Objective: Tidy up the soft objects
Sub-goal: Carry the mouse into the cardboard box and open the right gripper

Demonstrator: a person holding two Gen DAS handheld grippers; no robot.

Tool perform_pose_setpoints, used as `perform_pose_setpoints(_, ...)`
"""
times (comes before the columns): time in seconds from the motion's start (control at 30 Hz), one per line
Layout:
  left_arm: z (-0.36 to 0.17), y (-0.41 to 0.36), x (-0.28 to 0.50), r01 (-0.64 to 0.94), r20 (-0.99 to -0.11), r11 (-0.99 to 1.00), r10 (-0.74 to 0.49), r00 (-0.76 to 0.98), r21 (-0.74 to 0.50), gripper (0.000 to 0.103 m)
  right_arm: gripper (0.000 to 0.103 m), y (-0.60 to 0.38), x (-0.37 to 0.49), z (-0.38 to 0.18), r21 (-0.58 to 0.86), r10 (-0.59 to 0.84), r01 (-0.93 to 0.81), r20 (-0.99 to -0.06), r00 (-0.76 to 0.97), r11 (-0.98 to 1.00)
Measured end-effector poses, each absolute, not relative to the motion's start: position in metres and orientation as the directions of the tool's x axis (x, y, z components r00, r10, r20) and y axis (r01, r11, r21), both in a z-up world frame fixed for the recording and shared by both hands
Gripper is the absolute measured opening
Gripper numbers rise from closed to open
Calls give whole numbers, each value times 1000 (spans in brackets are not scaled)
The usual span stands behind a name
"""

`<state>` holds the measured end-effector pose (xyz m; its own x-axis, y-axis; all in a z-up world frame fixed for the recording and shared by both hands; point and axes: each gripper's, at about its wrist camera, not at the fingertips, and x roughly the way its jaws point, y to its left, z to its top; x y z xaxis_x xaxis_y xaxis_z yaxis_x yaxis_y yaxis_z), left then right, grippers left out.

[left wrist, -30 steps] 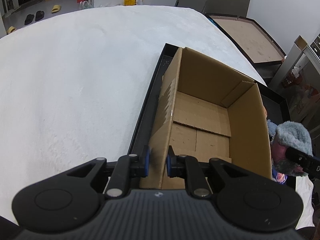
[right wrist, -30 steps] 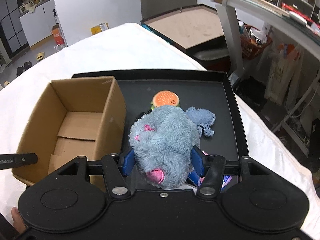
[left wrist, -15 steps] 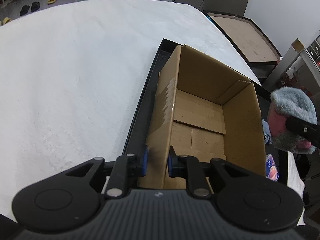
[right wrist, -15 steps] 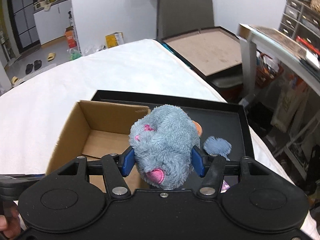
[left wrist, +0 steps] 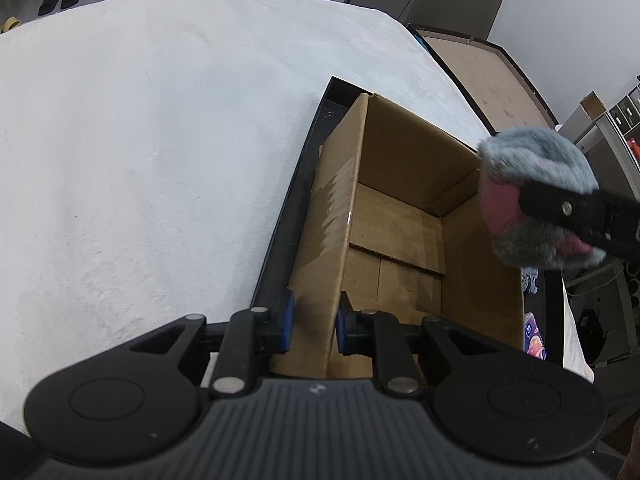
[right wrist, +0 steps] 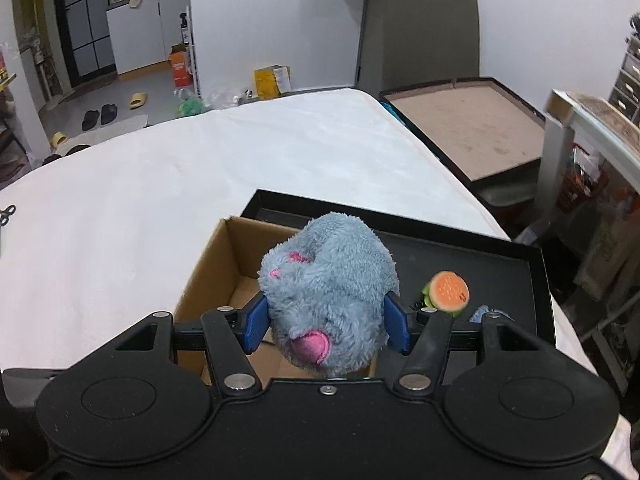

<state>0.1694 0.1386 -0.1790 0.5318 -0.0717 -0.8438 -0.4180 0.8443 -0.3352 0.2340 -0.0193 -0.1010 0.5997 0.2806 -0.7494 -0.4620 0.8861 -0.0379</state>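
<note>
**Plush toy held above the box, not yet released**

Carried in the right hand-held gripper point(right wrist: 326, 326): grey plush toy point(right wrist: 328, 296), squeezed between both blue pads. Seen from the left wrist view at the right rim of the cardboard box point(left wrist: 400, 208), above rim level and partly over the opening; not inside. Left hand-held gripper point(left wrist: 314, 318) pinched on the near left wall of the box, one pad outside, one inside, evidently steadying it.

Progress, judged from present layout: box floor bare, only its folded bottom flaps showing; nothing stowed so far. First item at the drop stage. Release over the opening outstanding.

Remaining, right of the box on the black tray point(right wrist: 536, 280): a small round orange plush point(right wrist: 448, 292) with a green edge, a scrap of blue plush point(right wrist: 490, 315) mostly hidden behind the gripper frame, and a small printed packet point(left wrist: 534, 336) near the box's right wall, kind unclear.

Surroundings: box and tray on a counter under a white cloth point(left wrist: 140, 140). Beyond the box, a second flat tray with a brown base point(right wrist: 468, 124).

Obstructions: none inside the box. Right wall of the box directly beneath the toy; risk of the toy catching the rim if let go too soon.
</note>
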Motion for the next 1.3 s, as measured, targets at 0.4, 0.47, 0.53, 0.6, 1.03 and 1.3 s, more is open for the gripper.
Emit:
perform_pose_setpoints(0.4, -179, 141, 168, -425, -841, 837, -74, 536, -344, 19, 89, -23, 225, -96, -81, 250, -450, -738, 627, 890)
perform_pose_setpoints(0.47, -177, 141, 168, -422, -837, 839, -68, 543, -342, 19, 89, -32, 223, -96, -72, 242, -431, -739, 628, 899)
perform_pose_setpoints(0.53, -176, 139, 167, -422, -837, 842, -62, 543, -336, 19, 89, -41, 221, -97, -65, 233, -413, -742, 629, 909)
perform_pose_setpoints(0.6, -177, 139, 167, -428, -840, 841, -56, 539, -331, 20, 90, -49, 220, -98, -64, 221, -395, -744, 631, 916)
perform_pose_setpoints(1.03, -170, 129, 168, -421, -850, 864, -14, 527, -275, 54, 91, -102, 215, -108, -33, 182, -313, -753, 632, 949)
perform_pose_setpoints(1.3, -166, 121, 167, -402, -848, 886, 19, 530, -232, 64, 92, -124, 218, -115, -9, 183, -291, -759, 625, 957)
